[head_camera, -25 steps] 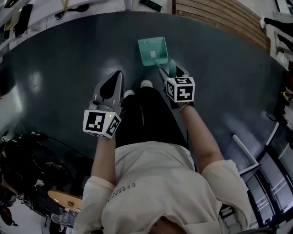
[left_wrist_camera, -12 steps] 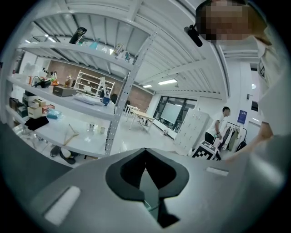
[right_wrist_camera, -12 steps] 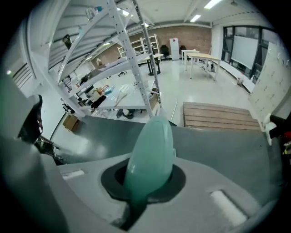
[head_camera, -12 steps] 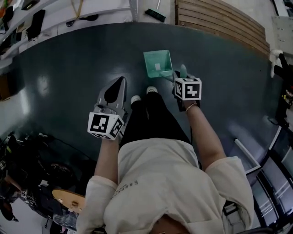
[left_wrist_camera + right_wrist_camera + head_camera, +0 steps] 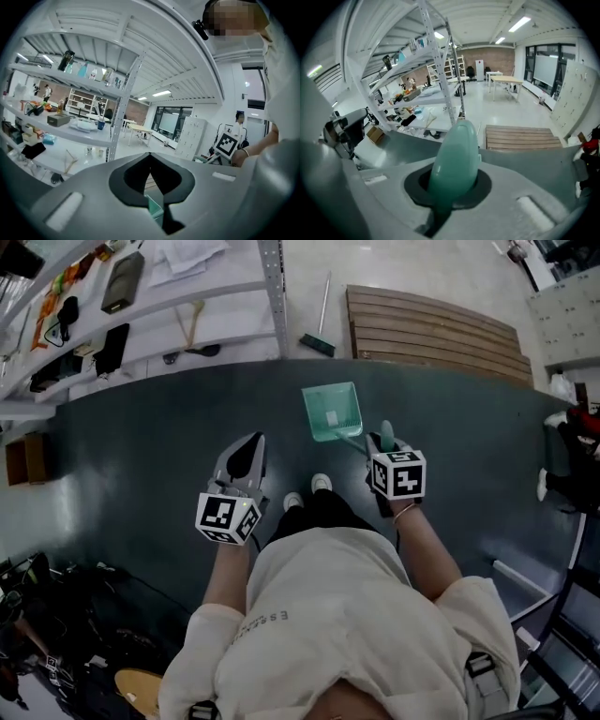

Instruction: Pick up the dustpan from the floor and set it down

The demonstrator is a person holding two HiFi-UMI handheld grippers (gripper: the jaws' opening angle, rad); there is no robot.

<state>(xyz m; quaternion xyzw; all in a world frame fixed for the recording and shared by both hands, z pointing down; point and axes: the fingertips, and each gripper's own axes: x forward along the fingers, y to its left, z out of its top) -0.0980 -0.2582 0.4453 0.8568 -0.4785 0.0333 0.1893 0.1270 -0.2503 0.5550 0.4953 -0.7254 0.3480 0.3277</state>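
Two grippers, one dustpan. The right gripper point(image 5: 454, 187) is clamping its jaws fully on the dustpan's green handle point(image 5: 457, 154), which is sticking out past the jaw tips. The left gripper point(image 5: 151, 173) is keeping its jaws together and holding nothing; only a thin slit is showing between the pads.

In the head view the dustpan point(image 5: 333, 412) is hanging off the dark floor point(image 5: 141, 456). Its pan is pointing forward, away from the person, just ahead of the right gripper, and the left gripper is hovering well apart from it. Two shoes point(image 5: 322, 482) are showing between the two grippers.

Farther out, one broom point(image 5: 319, 329) is lying on the pale floor beside one slatted wooden pallet point(image 5: 436, 329). One shelf rack point(image 5: 141, 306) is standing at the left.
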